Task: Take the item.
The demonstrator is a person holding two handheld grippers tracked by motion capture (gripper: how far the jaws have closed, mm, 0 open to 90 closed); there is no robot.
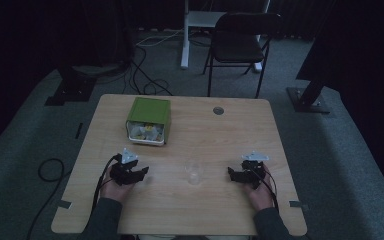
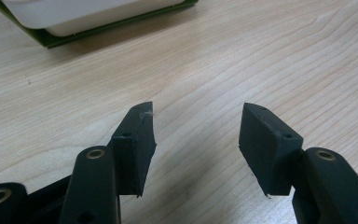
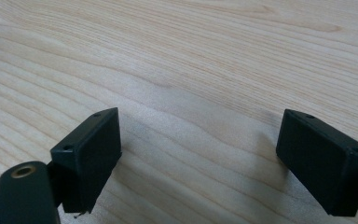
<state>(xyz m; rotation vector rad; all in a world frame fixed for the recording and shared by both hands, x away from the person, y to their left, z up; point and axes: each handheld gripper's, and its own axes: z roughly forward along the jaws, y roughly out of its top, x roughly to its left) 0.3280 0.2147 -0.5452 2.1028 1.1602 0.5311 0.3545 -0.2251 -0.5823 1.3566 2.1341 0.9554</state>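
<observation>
On the table [image 1: 215, 145], near edge: both hands rest low, one gripper each.
Left gripper [image 1: 141, 175]: at about 7 o'clock from table centre, jaws apart, nothing between them, only bare wood there. Jaw tips point toward 3 o'clock in the high view.
Left gripper view: the green bin's lower rim [image 2: 98, 28] sits at 11 o'clock, well apart from the pads.
Right gripper [image 1: 232, 174]: at about 4 o'clock from table centre, jaws spread wide, released, nothing held. Tips point toward 9 o'clock, at the cup.
Right gripper view: pads [image 3: 93, 149] hover just over plain wood grain.
Clear cup [image 1: 194, 172]: upright, at 6 o'clock from table centre, between the two grippers, nearer the right one, touching neither.
Green bin [image 1: 149, 120]: at 10 o'clock on the table, open white front faces the person, small pale and yellow items inside, too small to tell what.
Grommet [image 1: 218, 110]: round, at 12 o'clock near the far edge.
Chair [image 1: 240, 42]: dark folding one, beyond the table at 12 o'clock.
</observation>
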